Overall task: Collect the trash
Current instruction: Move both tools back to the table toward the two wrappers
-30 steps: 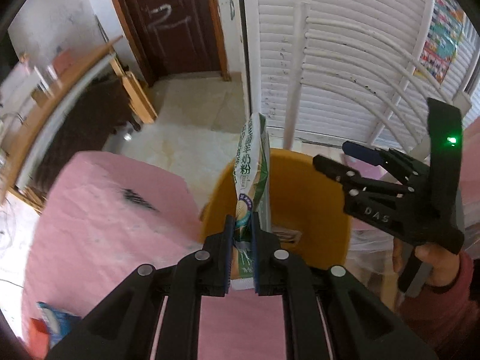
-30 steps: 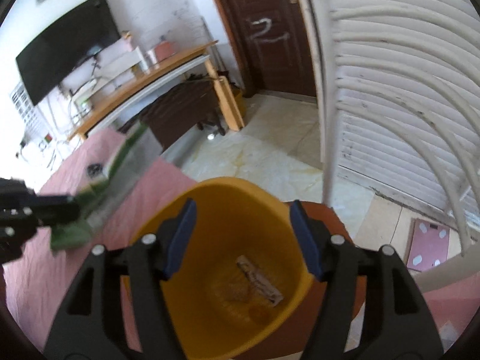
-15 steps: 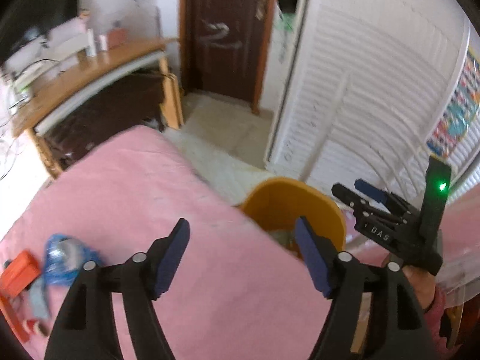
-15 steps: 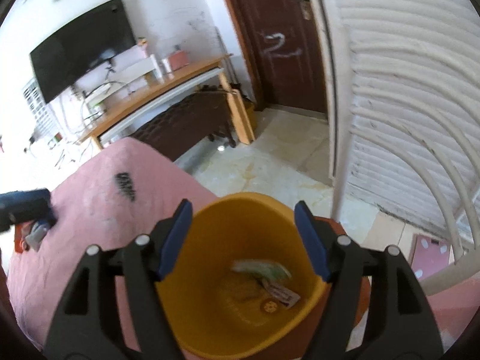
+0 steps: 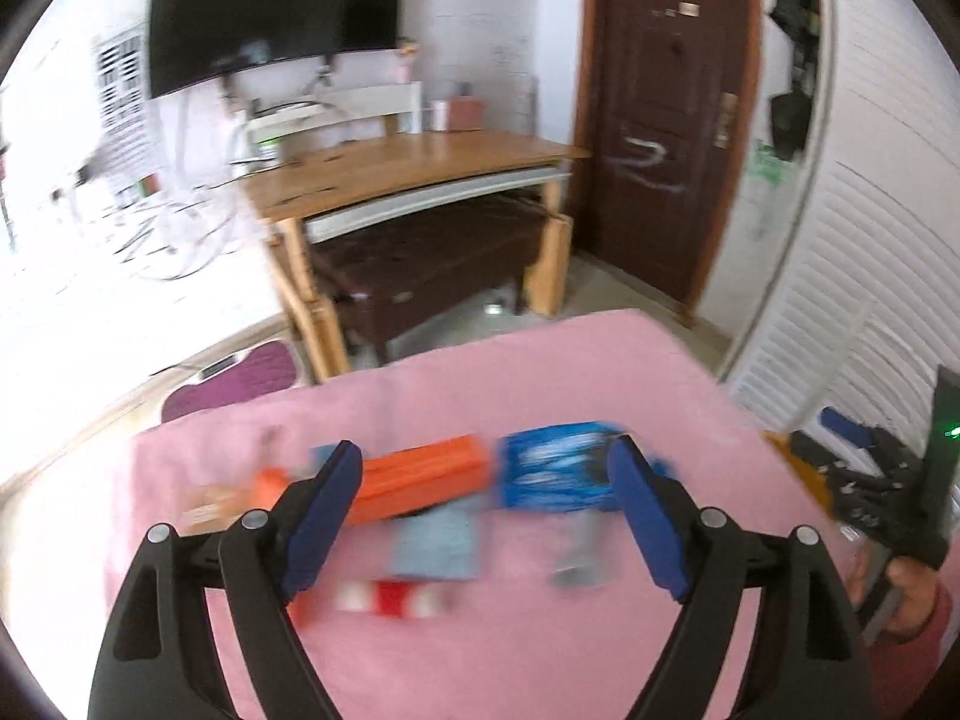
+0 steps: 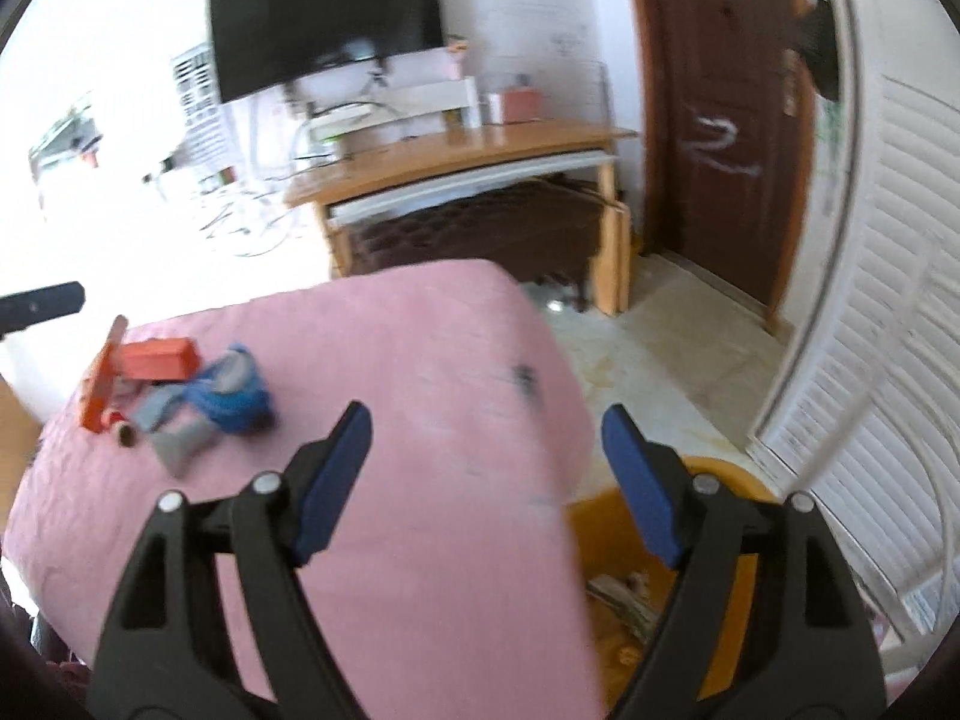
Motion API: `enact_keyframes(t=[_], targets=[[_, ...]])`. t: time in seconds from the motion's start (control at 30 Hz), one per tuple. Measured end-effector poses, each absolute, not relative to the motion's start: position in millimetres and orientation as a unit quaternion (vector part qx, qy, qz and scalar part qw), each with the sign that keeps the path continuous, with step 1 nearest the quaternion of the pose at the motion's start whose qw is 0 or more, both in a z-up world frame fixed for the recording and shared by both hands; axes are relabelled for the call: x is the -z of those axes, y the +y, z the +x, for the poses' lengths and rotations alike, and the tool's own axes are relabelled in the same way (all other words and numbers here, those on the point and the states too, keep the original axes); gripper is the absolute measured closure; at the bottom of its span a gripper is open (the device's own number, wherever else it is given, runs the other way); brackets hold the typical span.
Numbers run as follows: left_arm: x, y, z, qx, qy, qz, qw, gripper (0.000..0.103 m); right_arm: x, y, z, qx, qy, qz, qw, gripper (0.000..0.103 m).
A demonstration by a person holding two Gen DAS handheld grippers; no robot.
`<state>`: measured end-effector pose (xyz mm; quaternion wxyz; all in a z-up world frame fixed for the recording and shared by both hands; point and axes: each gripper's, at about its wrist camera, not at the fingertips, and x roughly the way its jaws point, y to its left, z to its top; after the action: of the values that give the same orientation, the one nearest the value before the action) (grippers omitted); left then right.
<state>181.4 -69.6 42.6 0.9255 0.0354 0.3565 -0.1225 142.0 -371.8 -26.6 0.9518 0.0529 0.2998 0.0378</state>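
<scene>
Left gripper (image 5: 486,516) is hovering over the pink bedspread (image 5: 540,630), jaws widening, nothing between them; orange box (image 5: 420,477) and blue wrapper (image 5: 555,474) are lying on the bedspread just beyond its fingertips. Right gripper (image 6: 486,480) is also opening, empty, straddling the bedspread's edge above the yellow bin (image 6: 600,534), which is holding scraps.
</scene>
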Motion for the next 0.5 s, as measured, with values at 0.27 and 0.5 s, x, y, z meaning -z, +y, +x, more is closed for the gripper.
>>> enact_keyframes(t=[0.27,0.5], targets=[[-28.5,54.3,197.7,0.039,0.389,0.007,0.920,0.022,19.2,-305.5,162.8,-0.087,0.318,0.033,0.943,0.027],[2.6,112.1,210.4,0.021,0.447,-0.075,0.891,0.022,21.3,-267.9,174.7,-0.102,0.332,0.012,0.938,0.021]])
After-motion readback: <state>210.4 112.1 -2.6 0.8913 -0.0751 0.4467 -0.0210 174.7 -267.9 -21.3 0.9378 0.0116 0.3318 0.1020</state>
